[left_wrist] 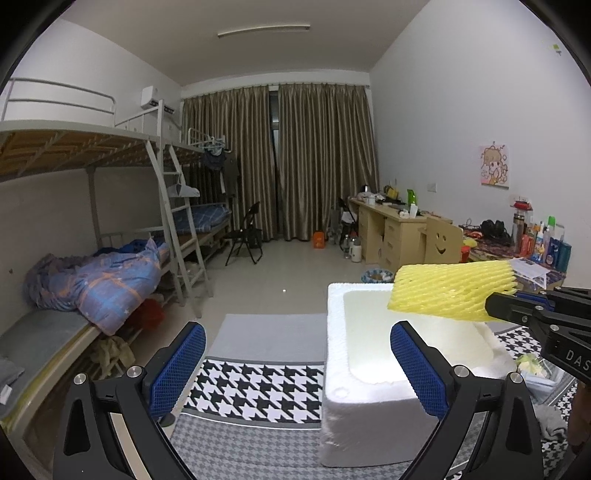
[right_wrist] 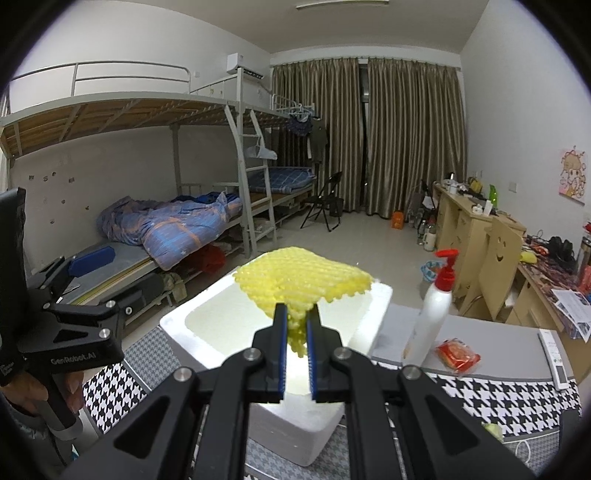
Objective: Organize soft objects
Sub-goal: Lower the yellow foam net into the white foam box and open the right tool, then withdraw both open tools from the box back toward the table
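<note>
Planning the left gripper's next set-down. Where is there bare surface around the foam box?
Bare houndstooth cloth lies left of the white foam box, before the open left gripper. The box's cavity shows nothing in it, under the yellow foam net pinched by the right gripper. Right of the box it's crowded: white pump bottle and red packet.

White walls and a white ceiling with a tube light enclose a dorm room with a pale tiled floor. Metal bunk beds line the left wall, a rumpled blue quilt on the lower mattress. Drawn brown curtains cover the far end beneath an air conditioner. A black folding chair stands near them. Wooden desks run along the right wall under a cartoon poster.
</note>
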Tool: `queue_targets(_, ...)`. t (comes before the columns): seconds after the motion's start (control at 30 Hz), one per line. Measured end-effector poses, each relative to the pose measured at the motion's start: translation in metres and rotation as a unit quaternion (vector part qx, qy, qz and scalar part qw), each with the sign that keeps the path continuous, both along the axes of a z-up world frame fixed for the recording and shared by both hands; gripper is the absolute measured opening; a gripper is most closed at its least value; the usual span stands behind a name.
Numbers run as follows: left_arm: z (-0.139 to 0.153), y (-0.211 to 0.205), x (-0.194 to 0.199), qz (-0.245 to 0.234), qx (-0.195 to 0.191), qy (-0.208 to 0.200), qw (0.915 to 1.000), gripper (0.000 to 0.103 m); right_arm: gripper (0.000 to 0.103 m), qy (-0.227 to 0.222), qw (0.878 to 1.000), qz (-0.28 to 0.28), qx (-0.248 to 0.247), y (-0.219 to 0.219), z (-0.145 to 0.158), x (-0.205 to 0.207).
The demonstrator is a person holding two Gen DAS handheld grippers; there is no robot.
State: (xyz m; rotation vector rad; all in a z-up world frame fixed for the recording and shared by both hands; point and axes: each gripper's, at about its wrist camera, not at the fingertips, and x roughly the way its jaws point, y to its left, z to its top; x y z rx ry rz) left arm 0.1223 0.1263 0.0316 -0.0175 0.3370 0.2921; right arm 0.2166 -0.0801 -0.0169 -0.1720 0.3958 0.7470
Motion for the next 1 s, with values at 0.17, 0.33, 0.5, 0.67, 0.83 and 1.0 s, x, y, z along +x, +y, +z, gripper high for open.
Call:
queue_targets(0.17, -0.001, 0.010, -0.007, 0.013, -0.003, -0.005, 0.9999, 0.101, 0.031, 0.022, 1.000, 0.015, -0.013, 0.011, -0.005, 0.004)
queue_targets(0.33, -0.002, 0.016, -0.011, 0.018, -0.008, -0.006, 0.9998, 0.101, 0.070, 0.018, 1.000, 0.019, -0.015, 0.015, -0.007, 0.001)
queue_targets(0.5, -0.002, 0.018, -0.013, 0.016, -0.010, -0.006, 0.9998, 0.101, 0.070, 0.006, 1.000, 0.020, -0.017, 0.015, -0.004, -0.006)
queue_targets(0.67, 0.001, 0.015, -0.017, 0.014, -0.006, -0.007, 0.9999, 0.101, 0.070, 0.001, 1.000, 0.018, -0.011, 0.010, -0.002, -0.010)
queue_targets(0.83, 0.004, 0.007, -0.022, 0.016, -0.001, -0.012, 0.9998, 0.102, 0.085, -0.008, 1.000, 0.014, -0.008, 0.004, 0.000, -0.015)
queue_targets(1.0, 0.006, 0.001, -0.028, 0.010, 0.002, -0.014, 0.9999, 0.102, 0.095, -0.016, 1.000, 0.015, 0.002, -0.006, 0.002, -0.019)
